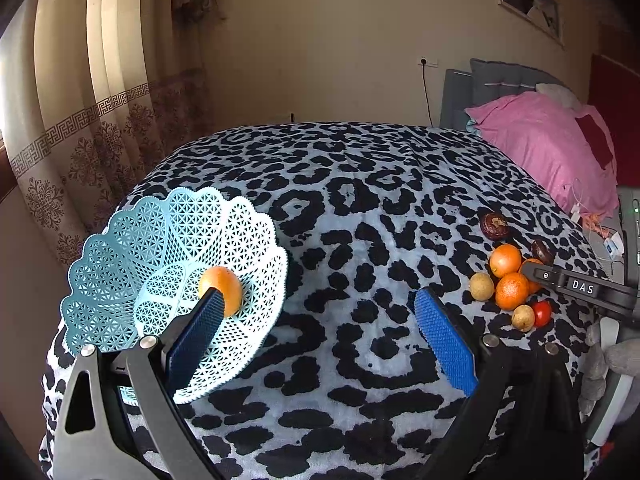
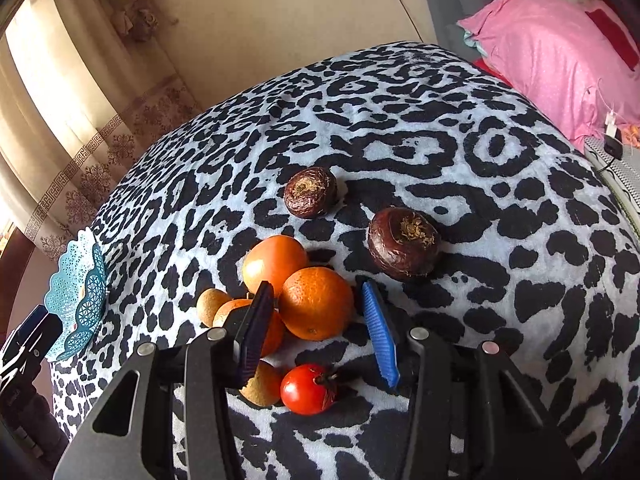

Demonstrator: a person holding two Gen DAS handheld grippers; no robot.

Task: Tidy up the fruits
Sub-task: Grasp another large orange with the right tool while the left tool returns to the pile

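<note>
Risk ahead, mostly of rolling fruit on a soft bed (image 2: pixel 440 120). Right hand-held gripper (image 2: pixel 316 320) spread wide, straddling one orange (image 2: pixel 316 308) without pinching it, its neighbours crowded against it: second orange (image 2: pixel 274 260), tomato (image 2: pixel 308 389), small tan fruits (image 2: pixel 210 306). Closing off-centre likely to nudge the pile and scatter it across the leopard blanket (image 1: pixel 380 200). Left hand-held gripper (image 1: pixel 324 332) likewise spread, empty, beside the blue lattice basket (image 1: pixel 120 248) already holding one orange (image 1: pixel 222 290). Basket tilted on the blanket; could tip if bumped.

third orange (image 2: pixel 236 312) partly hidden, perhaps tangerine
</note>
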